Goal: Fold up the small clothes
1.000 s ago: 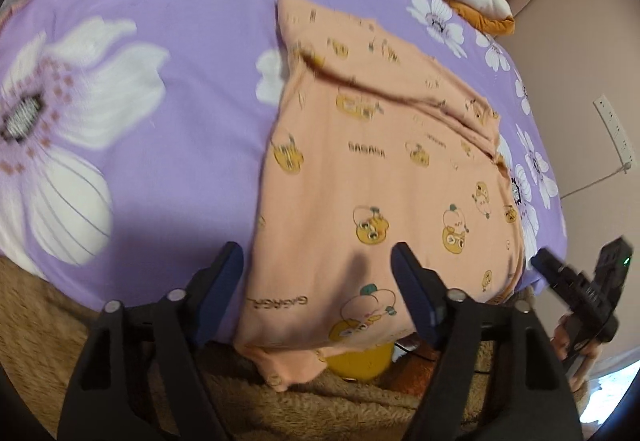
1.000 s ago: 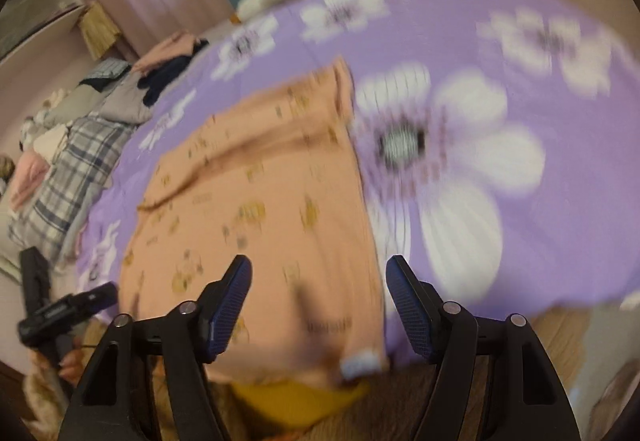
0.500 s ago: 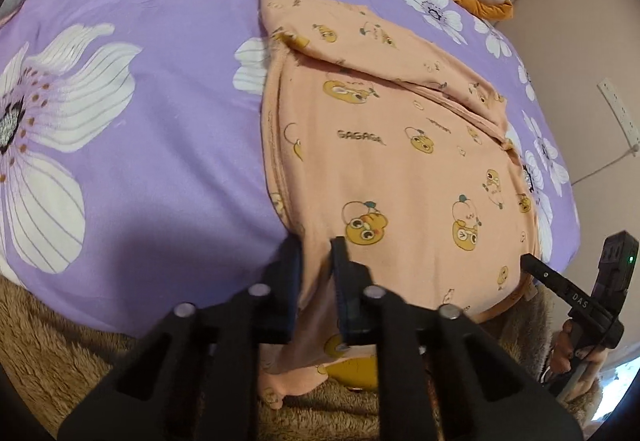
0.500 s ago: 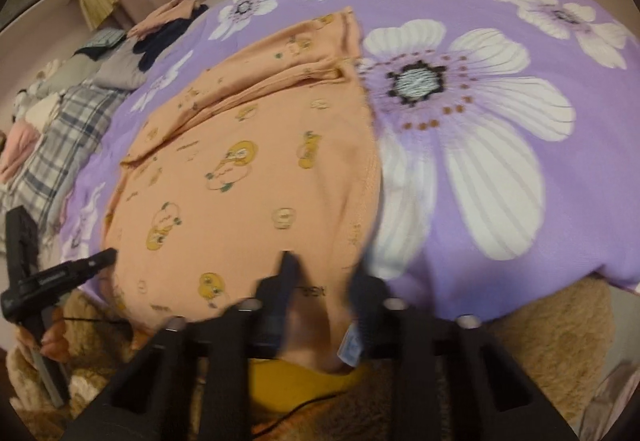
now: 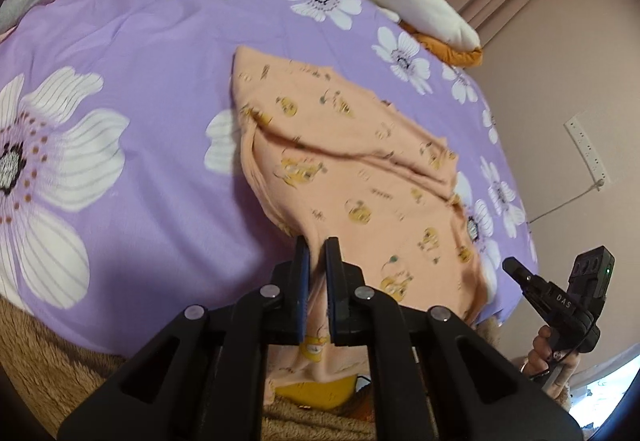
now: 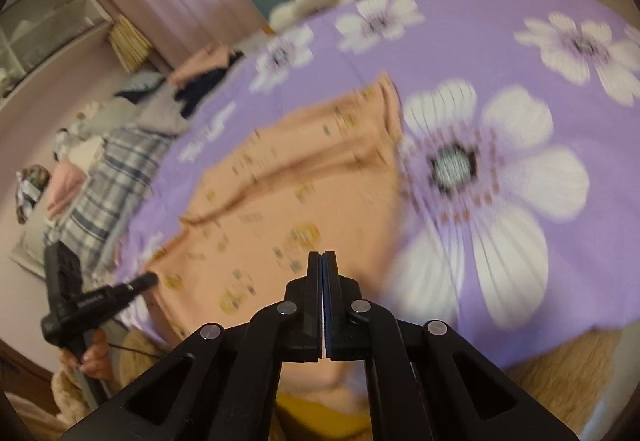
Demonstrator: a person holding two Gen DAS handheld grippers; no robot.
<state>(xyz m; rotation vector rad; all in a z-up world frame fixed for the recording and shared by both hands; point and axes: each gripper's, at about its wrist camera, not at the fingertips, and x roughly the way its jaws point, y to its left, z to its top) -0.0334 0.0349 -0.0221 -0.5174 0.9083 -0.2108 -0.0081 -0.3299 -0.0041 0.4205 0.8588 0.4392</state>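
1. Shirt (image 5: 360, 177): peach w/ yellow cartoon prints, lies on the bed (image 5: 140, 101), near hem hanging over the bed's front edge. A fold ridge runs across its upper half.
2. L gripper (image 5: 316, 253): fingers narrow, pinching the shirt's near hem at its left corner; cloth visibly bunched between the pads and trailing down below them.
3. R gripper (image 6: 322, 261): fingers pressed together at the shirt's near right edge. Cloth lies just behind the tips and below the jaws; shirt (image 6: 288, 193) looks clamped, but the view is blurred.
4. In the L view, the R gripper (image 5: 516, 269) shows at the shirt's far right corner, held in a hand (image 5: 548, 357). In the R view, the L gripper (image 6: 144, 281) shows at the left w/ its hand (image 6: 94, 357) below.
5. Bed cover: purple w/ big white flowers. Brown fuzzy blanket (image 5: 52, 369) under it along the front edge.
6. Something yellow (image 5: 316, 389) shows under the hanging hem; can't tell what.
7. Cream pillow (image 5: 400, 5) on an orange one at the bed's far end. Plaid cloth (image 6: 112, 185) and piled clothes off the bed's left side in the R view.
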